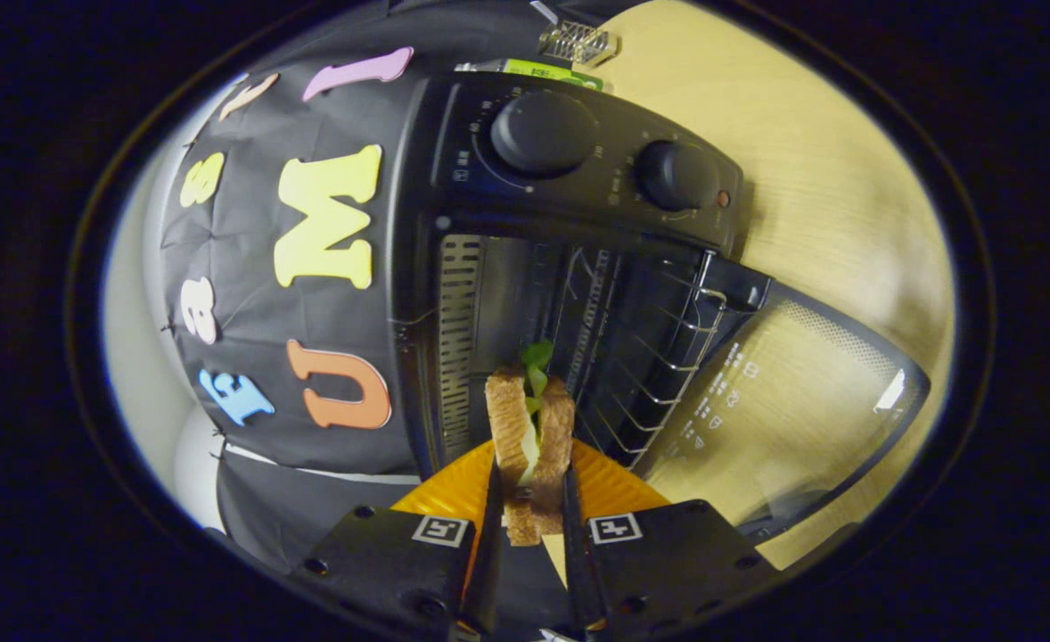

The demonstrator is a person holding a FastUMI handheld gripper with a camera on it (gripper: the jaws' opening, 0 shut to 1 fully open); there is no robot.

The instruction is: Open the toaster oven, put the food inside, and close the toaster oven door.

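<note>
My gripper [529, 499] is clamped on the sandwich [529, 437], both fingers [492, 508] pressing its two bread faces, jaws narrow with the sandwich standing on edge between them. Soft, light, easy to crush; lettuce pokes out the far end and the filling could slide, so I judge a mid-slice grip across the bread is right, gentle squeeze only. Just under and behind it sits an orange plate [610, 486], the sandwich lifted clear of it as far as I can tell. My view is rolled sideways, so I judge my hand is twisted and pointing the fingers at the oven mouth. Beyond the sandwich the toaster oven [570, 214] is open, wire rack [659, 357] showing, glass door [783, 401] folded down onto the wooden table [828, 178]. Two knobs [543, 132] past that. Food not yet inside; door closing remains.
</note>
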